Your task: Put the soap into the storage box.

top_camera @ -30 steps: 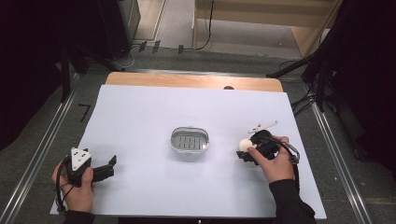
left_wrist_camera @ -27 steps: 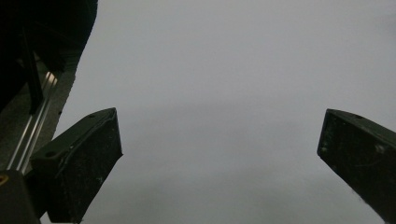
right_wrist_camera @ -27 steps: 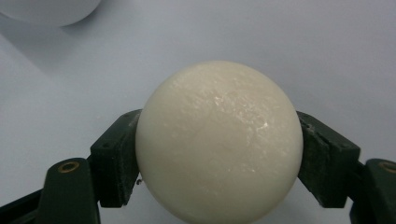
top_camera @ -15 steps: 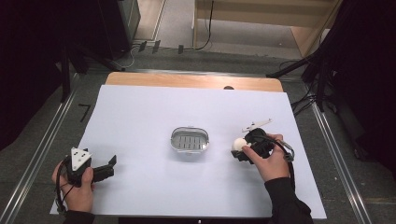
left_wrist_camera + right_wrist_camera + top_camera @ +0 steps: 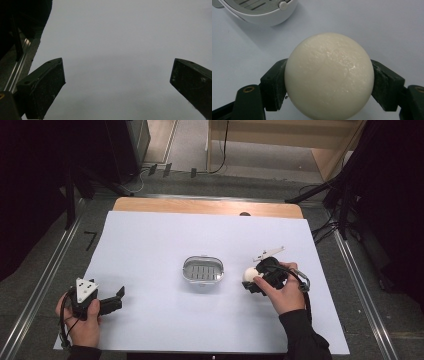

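Note:
A cream-white ball (image 5: 329,75) sits clamped between the two black jaws of my right gripper (image 5: 329,82), which is shut on it. From above, the ball (image 5: 249,274) and right gripper (image 5: 252,279) hover just right of an oval metal dish (image 5: 186,268) with a slotted insert at the table's middle. That dish's rim (image 5: 262,17) lies close ahead at the upper left in the right gripper view. My left gripper (image 5: 119,300) rests at the near left of the table, its jaws open over bare white sheet, with one fingertip (image 5: 45,85) at the lower left.
The white sheet (image 5: 165,240) covers most of the table, with a wooden strip (image 5: 200,206) along the far edge. Metal rails (image 5: 45,280) run down both sides. Cables and dark stands crowd the floor beyond the table.
My right gripper has carried the ball a little leftward, toward the metal dish. The left gripper has stayed where it was.

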